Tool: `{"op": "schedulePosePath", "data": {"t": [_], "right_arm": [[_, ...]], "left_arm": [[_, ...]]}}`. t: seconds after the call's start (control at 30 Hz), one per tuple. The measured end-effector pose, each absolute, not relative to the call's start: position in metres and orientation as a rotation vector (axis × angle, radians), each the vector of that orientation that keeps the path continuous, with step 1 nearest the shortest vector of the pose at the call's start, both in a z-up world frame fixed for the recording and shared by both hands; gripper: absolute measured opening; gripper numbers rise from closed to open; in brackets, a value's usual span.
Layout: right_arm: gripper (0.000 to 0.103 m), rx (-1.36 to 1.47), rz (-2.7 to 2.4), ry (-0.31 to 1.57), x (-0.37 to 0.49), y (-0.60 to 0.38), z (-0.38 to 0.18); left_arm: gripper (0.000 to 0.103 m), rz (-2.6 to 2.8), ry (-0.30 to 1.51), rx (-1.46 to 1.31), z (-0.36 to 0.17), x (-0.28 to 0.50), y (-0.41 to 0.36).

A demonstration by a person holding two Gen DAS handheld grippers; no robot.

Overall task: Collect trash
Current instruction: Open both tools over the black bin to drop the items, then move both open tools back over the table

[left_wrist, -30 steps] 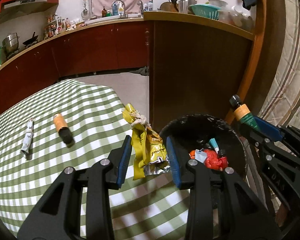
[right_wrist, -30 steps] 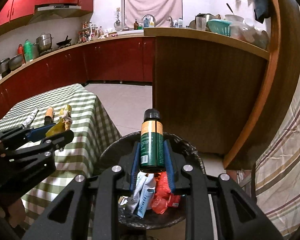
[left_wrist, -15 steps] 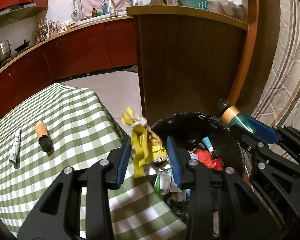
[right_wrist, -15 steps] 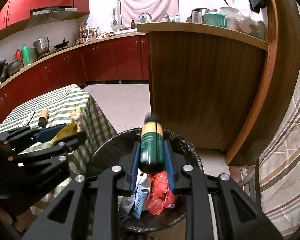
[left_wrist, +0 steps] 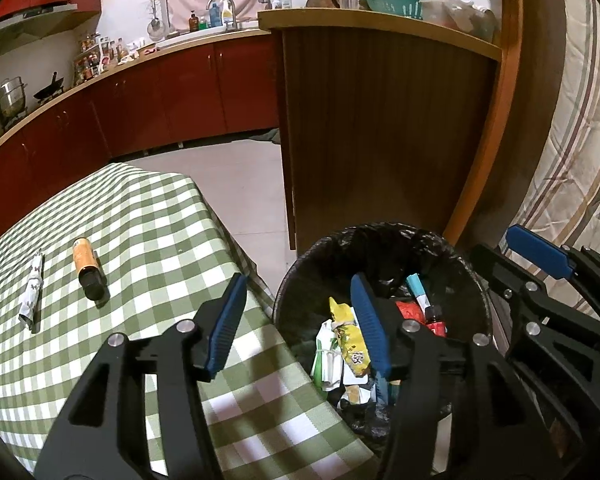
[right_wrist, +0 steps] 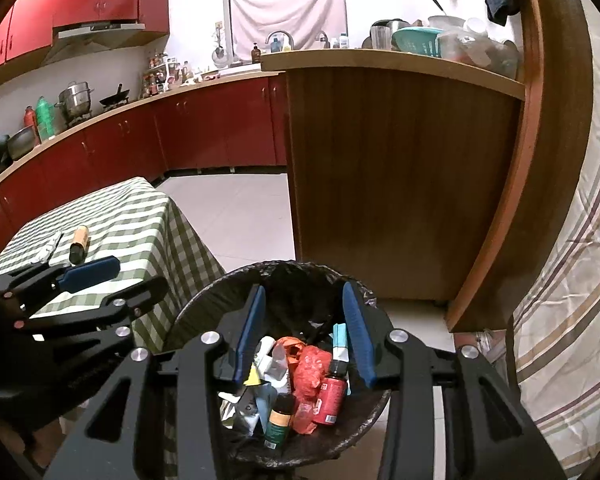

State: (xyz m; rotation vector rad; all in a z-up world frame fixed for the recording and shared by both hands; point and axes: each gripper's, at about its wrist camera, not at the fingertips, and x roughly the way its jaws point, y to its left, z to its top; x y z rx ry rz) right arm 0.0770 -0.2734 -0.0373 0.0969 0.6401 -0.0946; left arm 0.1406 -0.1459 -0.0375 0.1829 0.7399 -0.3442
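Note:
A black-lined trash bin stands on the floor beside the table. My left gripper hangs over the table's edge and the bin's rim, jaws opening, nothing between them. The yellow snack wrapper lies in the bin among other trash. My right gripper hovers over the bin, jaws opening and empty. The green bottle with the orange band lies in the bin beside a red bottle. On the green checked tablecloth an orange-and-black bottle and a crumpled white tube lie flat.
A tall wooden counter rises just behind the bin, with dishes on top. Red kitchen cabinets run along the far wall. A striped curtain or mattress fills the right side. Tiled floor lies between table and counter.
Both grippers have opened. The yellow wrapper dropped from the left gripper into the bin, and the green bottle fell from the right gripper into the bin.

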Motion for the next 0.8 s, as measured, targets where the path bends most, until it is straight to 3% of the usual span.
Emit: {"op": "schedulePosePath", "data": {"t": [0.57,0.8], "right_arm": [[0.054,0.090,-0.029,0.629,0.090,-0.238,-0.024],[0.055,0.053,0.065,0.623,0.106,-0.190,-0.016]], "left_arm": [[0.071,-0.228,0.713,0.139,-0.014,0.132,-0.082],[0.072,-0.102,0.730,0.107,-0.011,0.134,-0.021]]}}
